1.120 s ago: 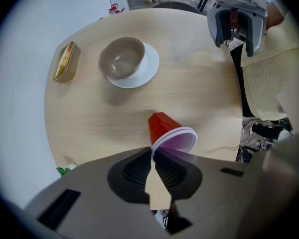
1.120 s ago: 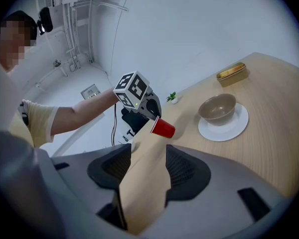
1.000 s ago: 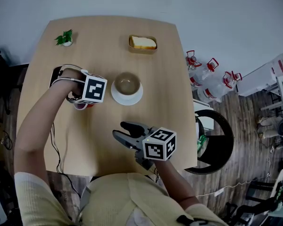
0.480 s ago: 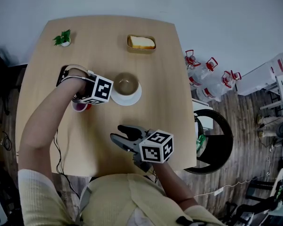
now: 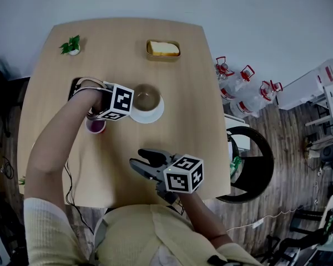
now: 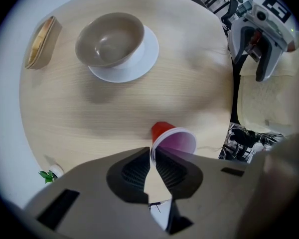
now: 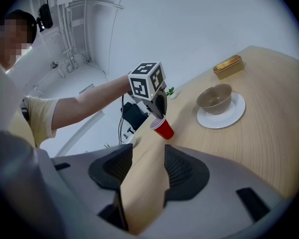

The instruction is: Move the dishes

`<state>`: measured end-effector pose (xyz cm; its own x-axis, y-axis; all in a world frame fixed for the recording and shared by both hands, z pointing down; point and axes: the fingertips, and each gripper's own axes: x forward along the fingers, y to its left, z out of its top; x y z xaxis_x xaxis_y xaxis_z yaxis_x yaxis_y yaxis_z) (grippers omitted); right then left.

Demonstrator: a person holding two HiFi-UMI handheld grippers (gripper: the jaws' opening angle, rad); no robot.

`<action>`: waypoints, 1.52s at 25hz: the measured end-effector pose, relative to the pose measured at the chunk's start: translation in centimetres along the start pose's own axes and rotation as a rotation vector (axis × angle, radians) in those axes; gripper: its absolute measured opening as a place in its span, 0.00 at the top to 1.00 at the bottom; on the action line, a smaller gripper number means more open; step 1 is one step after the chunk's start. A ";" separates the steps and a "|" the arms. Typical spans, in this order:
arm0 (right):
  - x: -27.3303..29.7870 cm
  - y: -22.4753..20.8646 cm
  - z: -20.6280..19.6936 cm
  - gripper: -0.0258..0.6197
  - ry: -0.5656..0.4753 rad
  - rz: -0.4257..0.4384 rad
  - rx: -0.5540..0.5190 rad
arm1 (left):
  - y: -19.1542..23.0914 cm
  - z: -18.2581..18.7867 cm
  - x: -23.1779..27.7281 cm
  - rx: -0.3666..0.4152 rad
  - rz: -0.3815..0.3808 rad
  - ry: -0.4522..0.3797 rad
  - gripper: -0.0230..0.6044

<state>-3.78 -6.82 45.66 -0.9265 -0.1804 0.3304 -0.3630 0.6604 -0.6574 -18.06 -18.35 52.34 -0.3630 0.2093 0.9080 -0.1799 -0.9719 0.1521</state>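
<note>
Evidently for carrying, the left gripper (image 6: 152,153) pinches the tilted red plastic cup (image 6: 174,141) by its rim; the right gripper (image 7: 148,156) hovers empty, wide jaws just easing inward.

Pale wooden surface (image 5: 194,93) beside a white wall (image 5: 238,10). At 3 o'clock, dark plank floor (image 5: 288,148) holds clear jugs (image 5: 238,90) and a black chair (image 5: 266,170).
</note>
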 end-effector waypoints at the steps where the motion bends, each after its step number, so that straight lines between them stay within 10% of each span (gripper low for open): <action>1: -0.1 0.0 -0.1 0.63 -0.001 -0.001 0.002 | 0.0 0.2 -0.2 -0.001 0.002 -0.012 0.90; 7: -0.3 0.1 0.1 0.64 -0.008 0.003 0.001 | 0.1 0.6 -1.0 -0.016 0.048 -0.093 0.74; 22: 0.7 0.4 0.7 0.64 0.008 0.031 -0.028 | -0.6 0.5 -6.6 -0.140 0.333 -0.573 0.74; 38: -1.3 -4.0 5.8 0.65 -0.159 -0.144 0.002 | -6.6 -2.7 -14.8 -0.857 0.722 -1.534 0.74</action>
<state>-1.73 -13.46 43.88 -0.8690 -0.3854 0.3105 -0.4929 0.6177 -0.6128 -13.95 -14.72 36.88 0.3593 -0.8872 0.2893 -0.9031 -0.4087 -0.1318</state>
